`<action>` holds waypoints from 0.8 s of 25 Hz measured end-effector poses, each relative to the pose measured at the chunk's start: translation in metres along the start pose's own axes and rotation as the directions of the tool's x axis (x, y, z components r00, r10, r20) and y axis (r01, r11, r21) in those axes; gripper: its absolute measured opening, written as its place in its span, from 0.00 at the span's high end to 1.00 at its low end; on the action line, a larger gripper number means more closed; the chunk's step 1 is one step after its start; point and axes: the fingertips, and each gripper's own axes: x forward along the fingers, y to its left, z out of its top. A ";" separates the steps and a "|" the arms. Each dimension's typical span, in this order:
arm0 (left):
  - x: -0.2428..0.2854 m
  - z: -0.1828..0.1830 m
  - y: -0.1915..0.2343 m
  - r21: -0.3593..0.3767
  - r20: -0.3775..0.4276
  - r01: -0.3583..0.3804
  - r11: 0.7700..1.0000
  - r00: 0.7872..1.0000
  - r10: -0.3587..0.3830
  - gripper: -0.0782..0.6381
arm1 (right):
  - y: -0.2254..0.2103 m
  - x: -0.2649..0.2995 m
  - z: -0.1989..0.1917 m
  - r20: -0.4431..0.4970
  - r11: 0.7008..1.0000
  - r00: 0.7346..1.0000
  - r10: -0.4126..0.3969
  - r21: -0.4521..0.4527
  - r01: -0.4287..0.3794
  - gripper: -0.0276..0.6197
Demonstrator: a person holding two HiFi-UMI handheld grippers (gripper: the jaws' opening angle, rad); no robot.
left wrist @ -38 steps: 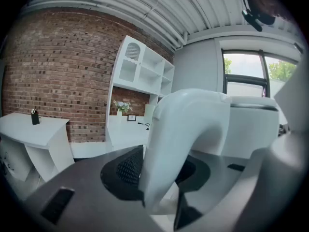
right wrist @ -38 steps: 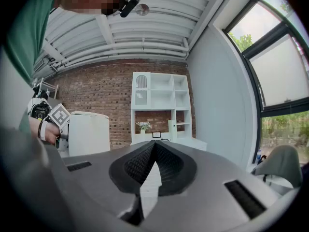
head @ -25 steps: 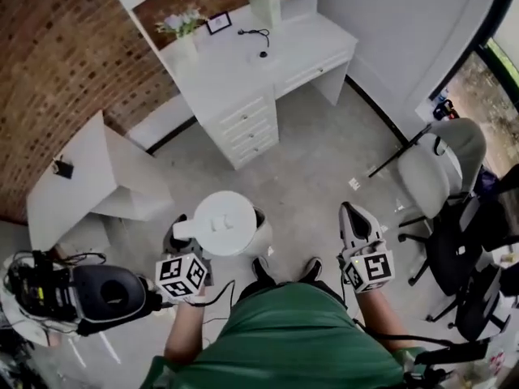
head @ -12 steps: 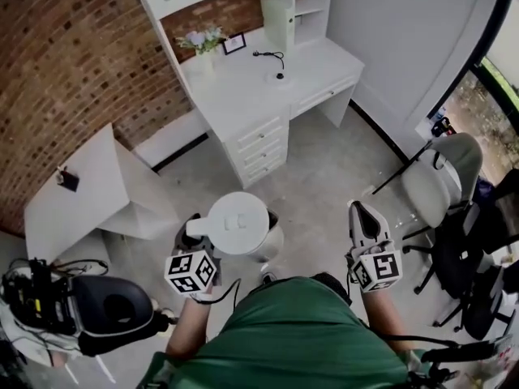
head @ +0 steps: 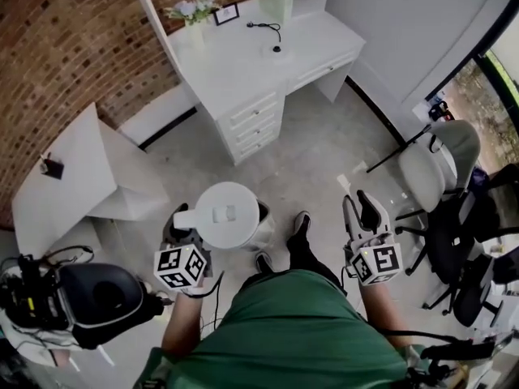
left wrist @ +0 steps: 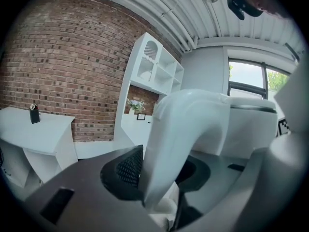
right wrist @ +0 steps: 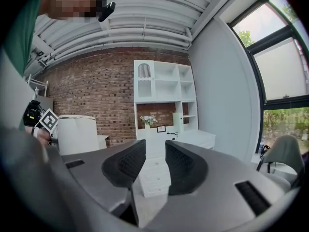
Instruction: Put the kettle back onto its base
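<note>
A white kettle [head: 229, 214] hangs over the grey floor in front of me, lid up. My left gripper [head: 182, 220] is shut on its handle [left wrist: 179, 139], with the dark pads [left wrist: 129, 167] pressing both sides. The kettle's body [left wrist: 251, 129] fills the right of the left gripper view. My right gripper [head: 362, 209] is at the right, its jaws opening with a narrow gap and nothing between them [right wrist: 155, 164]. It sees the kettle [right wrist: 77, 133] off to its left. A small dark round thing with a cord [head: 276, 47] lies on the white desk [head: 235, 71]; it may be the base.
The desk has drawers [head: 253, 125], a vase of flowers [head: 193, 13], a small frame and a shelf unit above. A low white table [head: 73, 177] stands by the brick wall at left. Office chairs [head: 434, 173] crowd the right, and black gear [head: 89, 298] sits at lower left.
The right gripper's jaws, shut before, have parted. The person has stepped on across the floor, carrying the kettle and both grippers along; the left grip is unchanged.
</note>
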 end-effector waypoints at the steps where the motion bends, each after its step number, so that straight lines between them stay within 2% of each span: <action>1: 0.003 -0.002 0.000 0.001 -0.002 -0.005 1.000 1.000 0.005 0.67 | -0.001 0.007 -0.005 -0.004 1.000 1.000 0.010 0.005 -0.010 0.74; 5: 0.017 0.003 -0.004 0.020 -0.010 -0.041 0.999 0.999 0.041 0.67 | -0.013 0.039 -0.009 0.006 0.998 0.999 0.053 0.031 -0.053 0.78; 7: 0.028 0.011 -0.007 0.029 -0.008 -0.069 0.997 0.998 0.070 0.67 | -0.025 0.056 -0.004 0.023 0.997 0.998 0.067 0.033 -0.067 0.83; 14: 0.092 0.042 -0.040 0.029 0.020 -0.130 0.991 0.991 0.130 0.67 | -0.083 0.120 0.021 0.048 0.991 0.991 0.121 0.050 -0.124 0.85; 20: 0.141 0.057 -0.063 0.044 0.017 -0.178 0.983 0.984 0.178 0.67 | -0.128 0.159 0.025 0.036 0.986 0.988 0.152 0.057 -0.154 0.85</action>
